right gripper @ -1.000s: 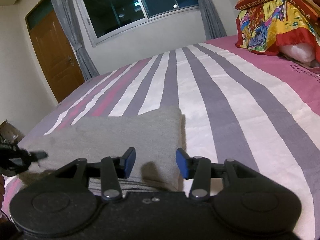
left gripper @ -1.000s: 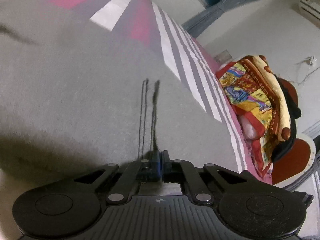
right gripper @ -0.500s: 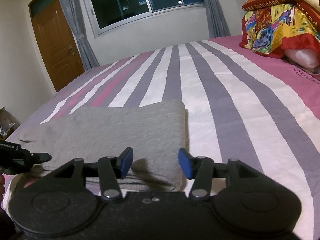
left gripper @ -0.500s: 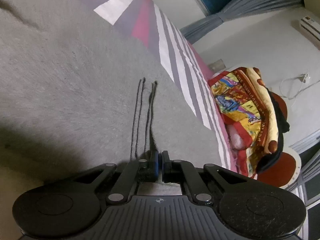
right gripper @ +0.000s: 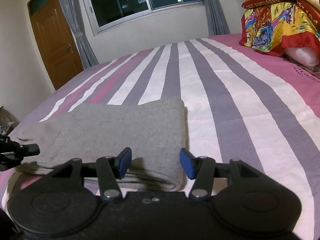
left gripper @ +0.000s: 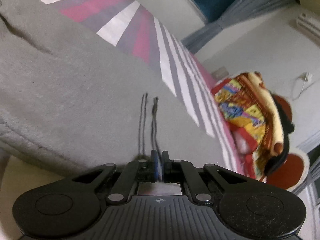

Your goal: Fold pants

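Left view, fingers: the left gripper point(left gripper: 159, 165) has its blue fingers point(left gripper: 153, 164) pressed together; whether a thin edge of cloth is pinched between them cannot be told, since the tips sit right at the near edge of the pants.
Left view, pants: the grey pants point(left gripper: 66, 92) fill most of the picture, lying flat on the bed point(left gripper: 140, 40), with two dark drawstrings point(left gripper: 149, 124) trailing across the cloth toward the fingers.
Left view, background: a bright folded blanket point(left gripper: 248, 116) sits at the far side of the bed.
Right view, fingers: the right gripper point(right gripper: 155, 165) stands half spread with nothing between its fingers point(right gripper: 125, 164); they hover just above the near right corner of the folded pants point(right gripper: 120, 132).
Right view, pants: they lie as a thick folded rectangle near the front edge of the striped bed point(right gripper: 230, 104), the fold edges stacked at the near side; the left gripper point(right gripper: 30, 149) shows at the pile's left end.
Handling: the cloth looks like soft, fleecy knit, light and limp, likely to sag and slide out of line if lifted by one corner.
Where to hold: probably at both near corners together, pinching all layers, with the drawstrings kept tucked clear of the fold.
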### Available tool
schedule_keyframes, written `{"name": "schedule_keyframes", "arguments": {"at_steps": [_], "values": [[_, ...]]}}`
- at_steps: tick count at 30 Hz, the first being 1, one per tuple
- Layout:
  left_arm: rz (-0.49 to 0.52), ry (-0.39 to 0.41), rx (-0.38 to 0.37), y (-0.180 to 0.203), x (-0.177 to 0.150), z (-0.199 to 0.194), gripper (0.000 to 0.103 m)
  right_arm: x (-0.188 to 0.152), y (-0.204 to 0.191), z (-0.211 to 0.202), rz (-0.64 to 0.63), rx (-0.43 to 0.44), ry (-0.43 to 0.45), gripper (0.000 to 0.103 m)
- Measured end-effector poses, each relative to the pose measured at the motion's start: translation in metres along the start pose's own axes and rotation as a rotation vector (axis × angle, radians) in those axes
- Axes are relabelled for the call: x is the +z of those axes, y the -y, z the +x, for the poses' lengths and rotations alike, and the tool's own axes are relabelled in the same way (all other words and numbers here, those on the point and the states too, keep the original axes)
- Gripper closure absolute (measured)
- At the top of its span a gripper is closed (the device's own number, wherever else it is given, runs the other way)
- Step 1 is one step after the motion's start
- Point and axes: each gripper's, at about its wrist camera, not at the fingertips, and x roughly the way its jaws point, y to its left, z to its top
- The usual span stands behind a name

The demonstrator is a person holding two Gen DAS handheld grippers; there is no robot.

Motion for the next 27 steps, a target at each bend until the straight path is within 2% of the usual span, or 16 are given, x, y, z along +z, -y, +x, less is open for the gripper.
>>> {"name": "schedule_keyframes", "arguments": {"at_steps": [5,8,9,11,13,16,20,24,27], "values": [[0.003,-0.055,-0.035,0.001,-0.005,0.006,0.101,-0.002,-0.003,-0.002,-0.012,-0.001,0.003,0.050],[-0.015,-0.036,-0.018,-0.001,-0.005,0.007,0.102,-0.002,-0.002,-0.005,-0.007,-0.004,0.013,0.050],[-0.037,-0.018,-0.021,-0.004,-0.003,0.005,0.102,-0.002,-0.004,-0.007,-0.017,0.007,0.026,0.049],[-0.069,-0.003,-0.032,-0.010,-0.001,0.003,0.102,-0.003,-0.011,-0.009,-0.030,0.109,0.014,0.051],[-0.074,0.013,-0.032,-0.013,-0.001,-0.003,0.102,-0.006,-0.024,-0.006,-0.055,0.168,-0.026,0.063],[-0.092,0.048,-0.045,-0.015,-0.002,-0.017,0.102,-0.010,-0.045,-0.002,-0.052,0.247,-0.042,0.074],[-0.104,0.129,0.029,-0.030,0.003,-0.048,0.102,-0.014,-0.082,0.010,-0.173,0.248,-0.035,0.074],[-0.137,0.204,0.154,-0.070,0.017,-0.092,0.101,-0.011,-0.111,0.019,-0.286,0.268,-0.024,0.067],[-0.185,0.245,0.225,-0.102,0.023,-0.119,0.101,-0.010,-0.131,0.027,-0.394,0.289,-0.034,0.067]]}}
